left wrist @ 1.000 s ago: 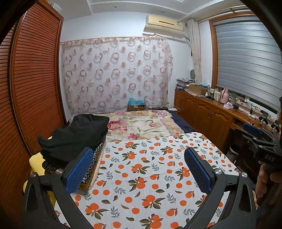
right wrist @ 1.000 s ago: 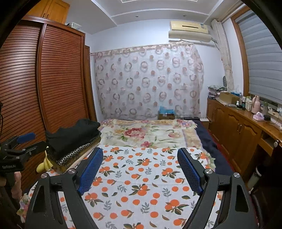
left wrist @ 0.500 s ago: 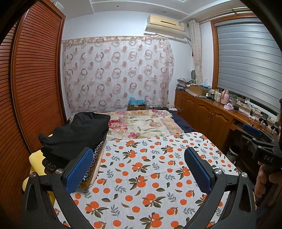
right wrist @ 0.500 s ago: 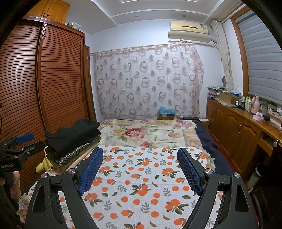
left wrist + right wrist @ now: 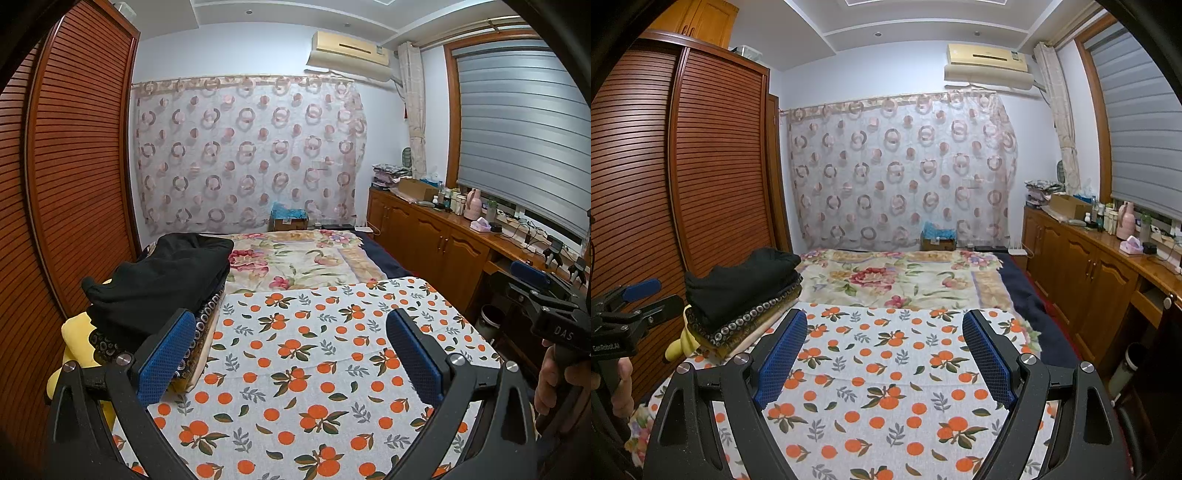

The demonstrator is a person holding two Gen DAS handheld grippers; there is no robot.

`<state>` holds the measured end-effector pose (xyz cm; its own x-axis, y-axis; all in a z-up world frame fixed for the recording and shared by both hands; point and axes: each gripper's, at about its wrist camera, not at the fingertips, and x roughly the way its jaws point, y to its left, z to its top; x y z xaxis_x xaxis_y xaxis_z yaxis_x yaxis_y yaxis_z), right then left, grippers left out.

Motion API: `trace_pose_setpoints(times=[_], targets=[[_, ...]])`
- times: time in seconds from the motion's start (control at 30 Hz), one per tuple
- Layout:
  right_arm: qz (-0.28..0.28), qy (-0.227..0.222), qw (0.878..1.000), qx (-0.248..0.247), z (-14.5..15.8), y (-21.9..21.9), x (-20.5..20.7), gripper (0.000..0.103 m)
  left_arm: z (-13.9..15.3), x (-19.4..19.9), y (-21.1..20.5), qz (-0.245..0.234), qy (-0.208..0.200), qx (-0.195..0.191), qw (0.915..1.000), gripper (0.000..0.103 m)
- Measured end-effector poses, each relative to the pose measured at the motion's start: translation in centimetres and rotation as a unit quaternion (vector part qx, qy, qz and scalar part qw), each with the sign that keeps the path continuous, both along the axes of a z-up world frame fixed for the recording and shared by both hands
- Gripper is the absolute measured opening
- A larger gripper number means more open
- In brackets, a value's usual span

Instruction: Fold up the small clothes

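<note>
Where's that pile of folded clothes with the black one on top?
In both views the pile of folded clothes sits on the left side of the bed, beside the orange-print cloth and close to the slatted wooden wardrobe.

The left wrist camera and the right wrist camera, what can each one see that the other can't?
Only the left wrist view shows the right gripper from the side, held in a hand.

Only the right wrist view shows the cupboard doors above the wardrobe, and the left gripper from the side.

Both show the orange-print cloth, the pile of folded clothes and the circle-pattern curtain.
</note>
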<state>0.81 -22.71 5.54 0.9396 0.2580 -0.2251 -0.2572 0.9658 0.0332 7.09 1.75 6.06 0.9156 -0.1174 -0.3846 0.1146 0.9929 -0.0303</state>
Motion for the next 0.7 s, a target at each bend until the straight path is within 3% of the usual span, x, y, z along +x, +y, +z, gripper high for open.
trace_pose_setpoints(times=[0.7], targets=[[0.0,0.0,1.0,0.0,-0.02,-0.57,0.19,0.087,0.08,-0.13,-0.04,0.0,-0.001,-0.001,1.0,0.103]])
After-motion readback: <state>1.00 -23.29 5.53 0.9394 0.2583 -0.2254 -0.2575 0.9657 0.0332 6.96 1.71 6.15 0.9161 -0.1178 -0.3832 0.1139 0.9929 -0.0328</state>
